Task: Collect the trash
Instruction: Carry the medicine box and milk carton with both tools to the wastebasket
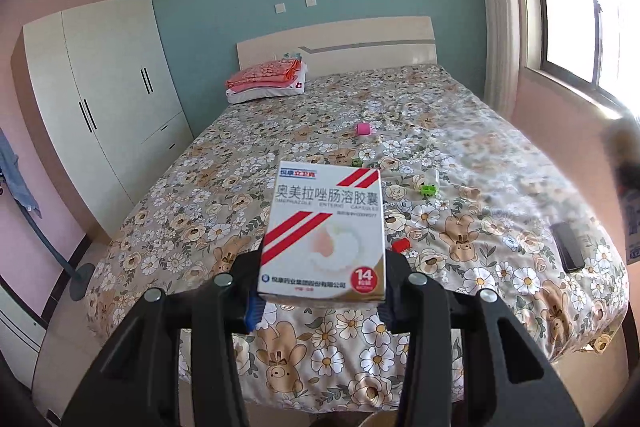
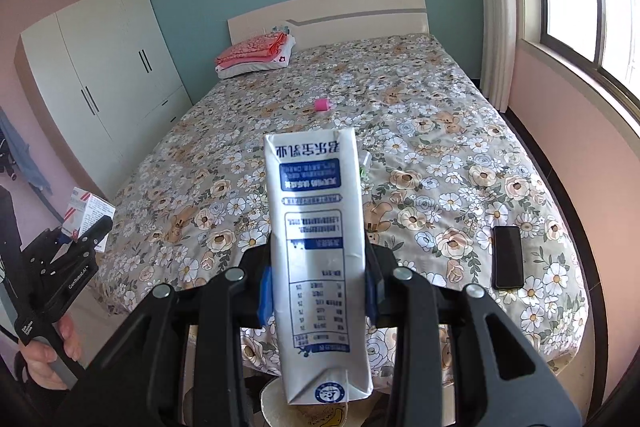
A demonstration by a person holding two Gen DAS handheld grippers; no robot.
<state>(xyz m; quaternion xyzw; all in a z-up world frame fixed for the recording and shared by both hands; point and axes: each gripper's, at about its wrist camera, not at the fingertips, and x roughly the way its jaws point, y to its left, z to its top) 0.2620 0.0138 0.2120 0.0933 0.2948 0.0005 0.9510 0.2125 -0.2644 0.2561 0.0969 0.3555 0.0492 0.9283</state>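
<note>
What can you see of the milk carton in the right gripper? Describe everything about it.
The milk carton is a tall, slim white paper box with blue panels and blue print, which reads upside down in the right wrist view. The right gripper is shut on its narrow sides about midway. It is held in the air before the bed, touching nothing else.

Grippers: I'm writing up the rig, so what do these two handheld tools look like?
Both grippers, left and right, are matte black frames with cut-out openings, silver bolt heads and blue pads inside the fingers. The left one's side carries small white lettering.
</note>
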